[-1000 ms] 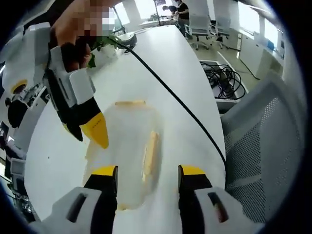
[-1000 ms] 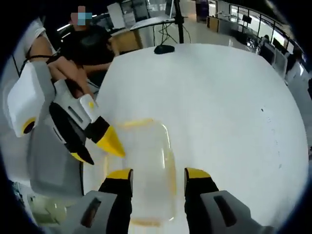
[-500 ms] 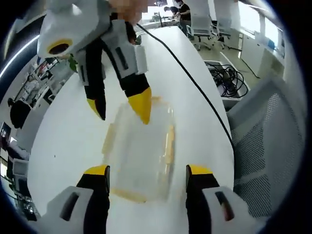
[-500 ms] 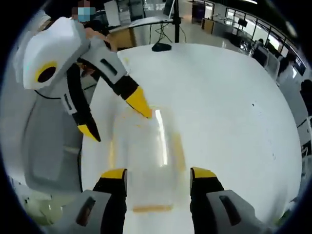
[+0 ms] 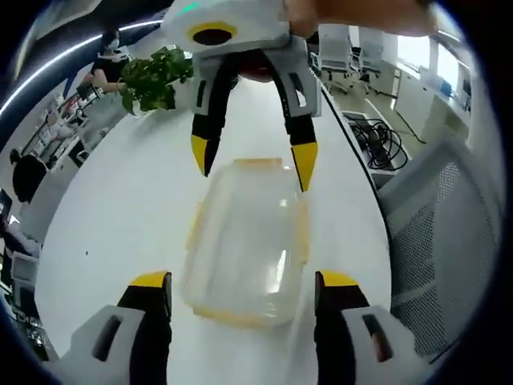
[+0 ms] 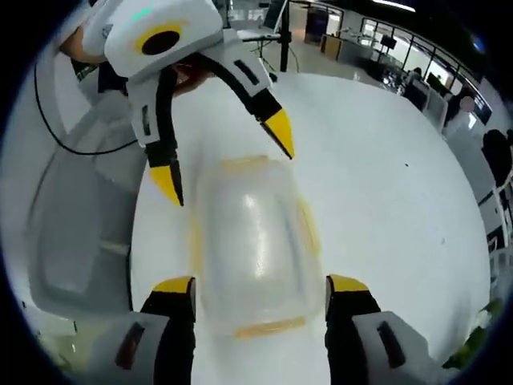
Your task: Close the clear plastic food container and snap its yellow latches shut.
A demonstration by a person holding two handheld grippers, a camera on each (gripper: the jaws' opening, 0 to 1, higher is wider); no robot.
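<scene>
white table (image 5: 112, 208) bears clear container (image 5: 244, 241); latches (image 5: 301, 228) perhaps unsnapped, blurred.

Open-plan office. Long white worktop (image 5: 120, 208) like a meeting table, mesh-backed office chair (image 5: 437, 241) just beside it, more white swivel chairs (image 5: 353, 56) further back. Bundle of black cables (image 5: 377, 144) on the floor, black cable (image 5: 349, 120) along the worktop edge. Potted green plant (image 5: 156, 80) at the far end. Desks with monitors (image 6: 417, 60) and glass partitions behind, bright windows (image 5: 417, 52), people seated at workstations (image 5: 28, 172).
</scene>
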